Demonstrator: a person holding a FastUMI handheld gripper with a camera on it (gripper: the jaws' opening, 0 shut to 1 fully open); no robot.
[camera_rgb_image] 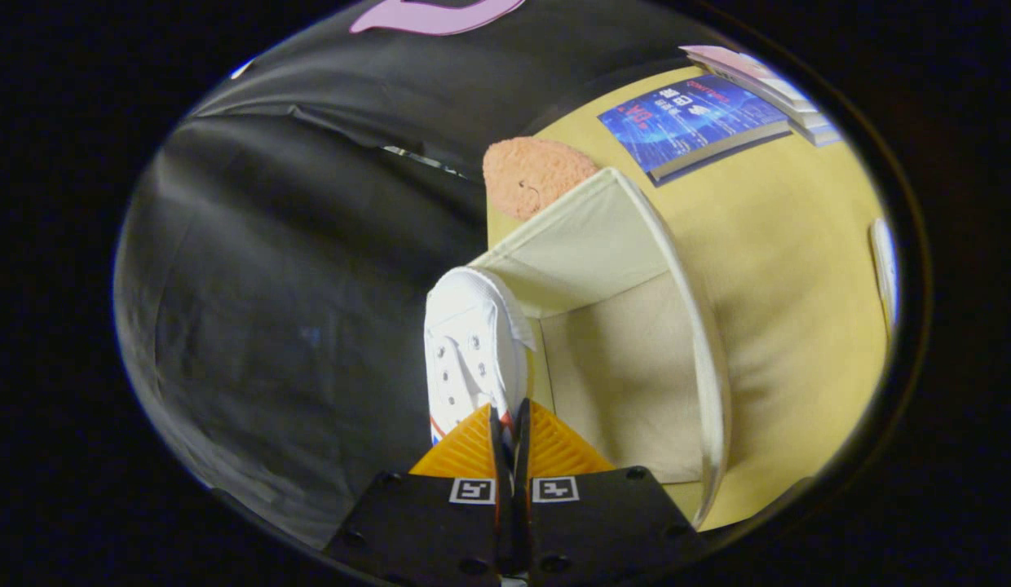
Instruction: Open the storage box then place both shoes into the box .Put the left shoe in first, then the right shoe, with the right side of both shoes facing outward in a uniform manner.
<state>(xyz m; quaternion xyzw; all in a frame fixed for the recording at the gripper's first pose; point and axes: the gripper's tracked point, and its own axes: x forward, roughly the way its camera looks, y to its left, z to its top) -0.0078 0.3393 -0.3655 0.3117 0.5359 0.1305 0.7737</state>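
The black cloth wall [293, 269] takes up the whole left half of the frame and the upper middle, hanging in soft folds. To its right, a yellow table [799, 269] spreads across the right half, tilted steeply in this view. On the table at centre stands the storage box [628, 359], a pale fabric box with its open side turned toward the camera, so that its cream inner walls and beige bottom show; its thick white rim runs from the upper middle down toward the lower right. A white lace-up shoe [473, 350] sits at the box's left edge, just left of centre, its toe pointing up the frame and its eyelets facing the camera; whether it is inside the box or only against its rim, I cannot tell. The gripper [510, 424] comes up from the bottom centre, its two fingers drawn almost together with only a thin slit between them, pinching the shoe's near end where a red and blue stripe shows. A blue book [693, 122] lies at upper right, with stacked pale books [766, 81] beyond it. An orange fuzzy object [530, 175] peeps out above the box.
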